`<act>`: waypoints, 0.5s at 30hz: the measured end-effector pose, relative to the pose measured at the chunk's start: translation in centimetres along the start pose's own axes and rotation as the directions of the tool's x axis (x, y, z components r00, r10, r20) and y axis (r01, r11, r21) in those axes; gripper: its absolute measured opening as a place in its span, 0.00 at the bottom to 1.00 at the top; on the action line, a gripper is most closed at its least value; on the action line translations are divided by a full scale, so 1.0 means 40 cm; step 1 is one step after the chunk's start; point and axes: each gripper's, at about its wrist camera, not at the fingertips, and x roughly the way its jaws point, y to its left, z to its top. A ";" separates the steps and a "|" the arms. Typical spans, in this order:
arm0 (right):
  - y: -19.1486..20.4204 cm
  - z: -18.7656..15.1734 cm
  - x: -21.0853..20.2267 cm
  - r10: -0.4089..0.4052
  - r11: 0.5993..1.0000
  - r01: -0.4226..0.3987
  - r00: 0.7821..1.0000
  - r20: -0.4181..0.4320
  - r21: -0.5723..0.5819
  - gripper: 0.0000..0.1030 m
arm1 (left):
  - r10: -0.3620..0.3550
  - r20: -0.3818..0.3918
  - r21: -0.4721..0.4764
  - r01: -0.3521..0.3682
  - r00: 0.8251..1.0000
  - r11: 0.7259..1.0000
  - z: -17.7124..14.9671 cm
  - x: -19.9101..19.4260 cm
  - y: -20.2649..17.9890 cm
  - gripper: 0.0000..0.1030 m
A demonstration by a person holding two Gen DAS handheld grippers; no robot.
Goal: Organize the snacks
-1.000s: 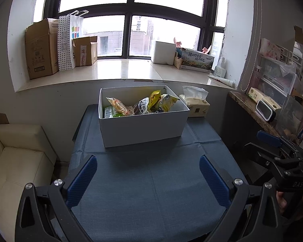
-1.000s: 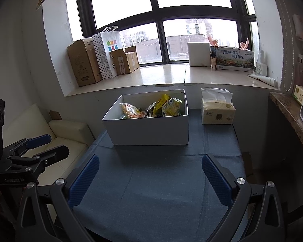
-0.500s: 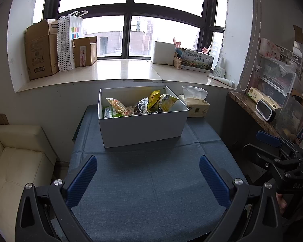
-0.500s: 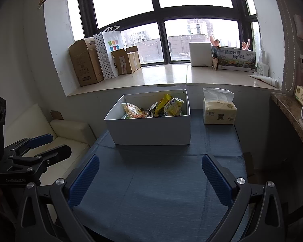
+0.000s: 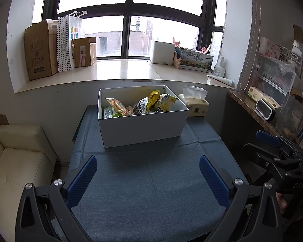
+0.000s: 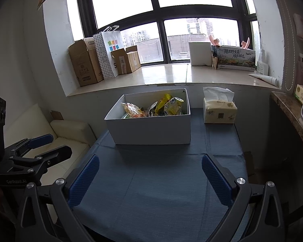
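Observation:
A white open box (image 5: 143, 127) stands at the far end of a table with a blue cloth (image 5: 151, 185). Several snack packets (image 5: 143, 105) lie inside it, yellow, orange, green and dark. The box also shows in the right wrist view (image 6: 153, 129) with the packets (image 6: 157, 107). My left gripper (image 5: 148, 178) is open and empty over the near part of the table. My right gripper (image 6: 150, 178) is open and empty too. Each gripper shows at the edge of the other's view: the right one (image 5: 280, 155), the left one (image 6: 38, 151).
A tissue box (image 6: 219, 112) stands right of the white box. Behind is a window sill with cardboard boxes (image 5: 40, 50), a paper bag (image 5: 67, 42) and a printed carton (image 5: 196, 59). A cream sofa (image 5: 14, 161) is left, a cluttered counter (image 5: 258, 109) right.
Both views have shifted slightly; the white box sits a little nearer in the right wrist view. Both grippers stay open and empty.

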 end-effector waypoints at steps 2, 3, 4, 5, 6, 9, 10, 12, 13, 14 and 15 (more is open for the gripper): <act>0.001 -0.001 0.000 0.003 1.000 -0.003 1.000 0.001 -0.001 1.00 | -0.001 0.000 -0.001 0.001 1.000 1.000 0.000 0.000 0.001 1.00; 0.001 -0.001 0.000 0.005 1.000 -0.005 1.000 0.001 -0.001 1.00 | 0.001 -0.001 0.000 -0.001 1.000 1.000 0.000 0.001 0.002 1.00; 0.001 -0.001 0.001 0.007 1.000 -0.007 1.000 0.001 -0.003 1.00 | 0.002 -0.001 0.000 -0.002 1.000 1.000 -0.001 0.001 0.002 1.00; 0.001 -0.001 0.002 0.007 1.000 -0.007 1.000 0.000 -0.004 1.00 | 0.002 -0.002 0.000 -0.002 1.000 1.000 -0.002 0.002 0.002 1.00; 0.001 -0.001 0.003 0.007 1.000 -0.007 1.000 -0.001 -0.004 1.00 | 0.001 -0.004 0.000 -0.001 1.000 1.000 -0.001 0.002 0.002 1.00; 0.002 -0.003 0.003 0.004 1.000 -0.004 1.000 -0.002 -0.005 1.00 | 0.004 -0.006 0.006 -0.004 1.000 1.000 -0.001 0.003 -0.001 1.00; 0.002 -0.003 0.003 0.005 1.000 -0.005 1.000 -0.002 -0.004 1.00 | 0.002 -0.006 0.006 -0.002 1.000 1.000 -0.001 0.004 -0.002 1.00; 0.000 -0.003 0.002 0.003 1.000 -0.003 1.000 -0.001 -0.003 1.00 | 0.000 -0.008 0.005 0.000 1.000 1.000 -0.002 0.005 -0.002 1.00; 0.001 -0.003 0.001 0.002 1.000 -0.002 1.000 -0.001 -0.001 1.00 | 0.001 -0.008 0.006 -0.001 1.000 1.000 -0.002 0.006 -0.003 1.00; 0.001 -0.002 0.002 0.003 1.000 -0.003 1.000 -0.002 0.000 1.00 | 0.000 -0.009 0.005 0.000 1.000 1.000 -0.002 0.006 -0.003 1.00; 0.000 -0.002 0.002 0.003 1.000 -0.003 1.000 -0.002 0.000 1.00 | -0.001 -0.009 0.004 0.001 1.000 1.000 -0.001 0.007 -0.003 1.00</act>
